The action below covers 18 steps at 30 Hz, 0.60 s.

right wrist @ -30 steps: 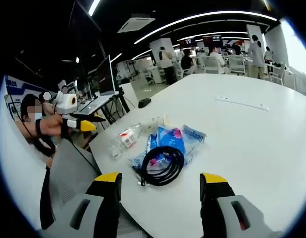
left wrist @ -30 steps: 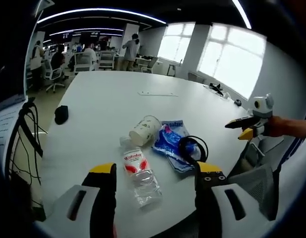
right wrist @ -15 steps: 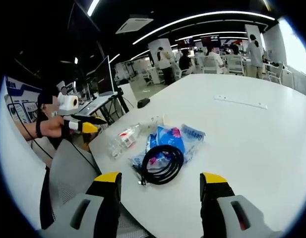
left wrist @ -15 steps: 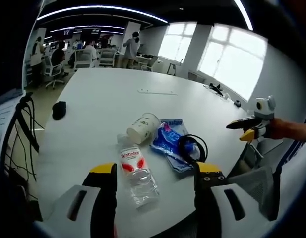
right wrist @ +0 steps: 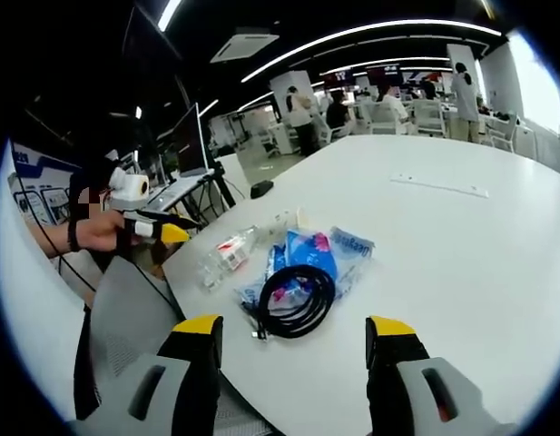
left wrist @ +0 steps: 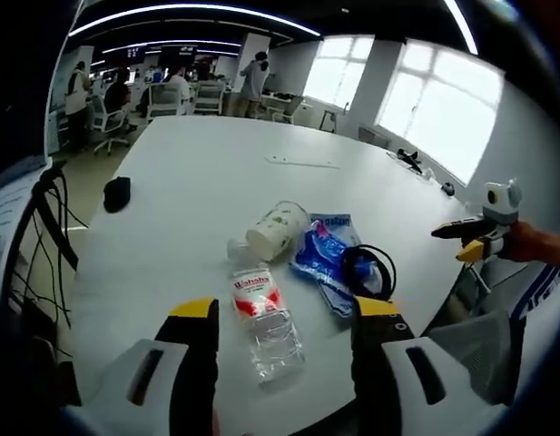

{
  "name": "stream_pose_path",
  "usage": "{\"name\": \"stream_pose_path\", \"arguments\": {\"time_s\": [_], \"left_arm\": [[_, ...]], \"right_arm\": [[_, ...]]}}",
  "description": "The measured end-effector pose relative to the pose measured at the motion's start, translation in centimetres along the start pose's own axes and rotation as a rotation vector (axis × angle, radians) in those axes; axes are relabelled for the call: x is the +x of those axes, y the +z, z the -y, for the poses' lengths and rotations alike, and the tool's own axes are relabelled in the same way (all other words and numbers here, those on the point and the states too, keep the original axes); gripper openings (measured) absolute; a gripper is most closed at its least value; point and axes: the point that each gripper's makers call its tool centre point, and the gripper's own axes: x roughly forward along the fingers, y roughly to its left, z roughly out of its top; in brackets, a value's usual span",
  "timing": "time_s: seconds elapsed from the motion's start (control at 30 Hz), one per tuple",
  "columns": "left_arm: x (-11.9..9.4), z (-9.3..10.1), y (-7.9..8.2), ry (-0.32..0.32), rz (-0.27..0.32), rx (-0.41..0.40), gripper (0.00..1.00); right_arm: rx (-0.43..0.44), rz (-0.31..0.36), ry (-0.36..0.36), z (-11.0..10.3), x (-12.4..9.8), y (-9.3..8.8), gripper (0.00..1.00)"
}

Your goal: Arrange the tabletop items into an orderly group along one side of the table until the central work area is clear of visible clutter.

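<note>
Both tools are hovering off the near edge of the worktop (left wrist: 198,173), carrying nothing. The left tool (left wrist: 284,313) is standing with its jaws spread, the bottle (left wrist: 266,318) lying between them further out. The right tool (right wrist: 293,331) is likewise spread, facing the cable (right wrist: 293,300).

The clutter is sitting bunched near the worktop edge: in the left gripper view, bottle at 6 o'clock, cup (left wrist: 277,232) near centre, blue packets (left wrist: 329,263) and cable at 4 o'clock, a dark object (left wrist: 117,193) well apart at 9 o'clock.

Risks, as judged:
- The bottle is clear, ribbed, round plastic lying on its side; a glancing pinch is likely to be rolling it off the edge.
- The cup is paper, tipped over and touching or just beside the bottle; a hard squeeze would be crushing it.
- The cable is a loose black coil resting on the glossy, crinkled packets; lifting either is likely to be dragging the other.

The worktop is smooth, white and offering little friction.
</note>
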Motion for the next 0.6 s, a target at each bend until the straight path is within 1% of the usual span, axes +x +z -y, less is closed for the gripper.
{"name": "stream_pose_path", "arguments": {"time_s": [0.1, 0.2, 0.33, 0.37, 0.43, 0.53, 0.6], "left_arm": [[0.4, 0.1, 0.0, -0.001, -0.007, 0.0, 0.58], [0.8, -0.1, -0.2, 0.008, -0.016, -0.022, 0.58], [1.6, -0.7, -0.7, 0.022, -0.026, -0.081, 0.56], [1.9, -0.8, -1.0, 0.021, -0.029, -0.119, 0.56], [2.2, -1.0, -1.3, 0.028, -0.031, -0.147, 0.56], [2.8, -1.4, -2.1, 0.049, -0.06, -0.148, 0.55], [3.1, -1.6, -2.5, 0.061, -0.074, -0.19, 0.55]], "right_arm": [[0.004, -0.003, -0.002, 0.1, 0.1, -0.2, 0.65], [0.009, -0.004, -0.001, 0.0, 0.2, -0.3, 0.65], [0.01, -0.005, 0.001, -0.1, 0.3, -0.5, 0.65], [0.012, -0.005, 0.001, -0.1, 0.3, -0.6, 0.65], [0.018, -0.004, 0.002, -0.2, 0.2, -0.7, 0.65], [0.019, -0.006, -0.001, -0.1, 0.2, -0.9, 0.65], [0.024, -0.006, -0.002, 0.0, 0.1, -1.0, 0.65]]}}
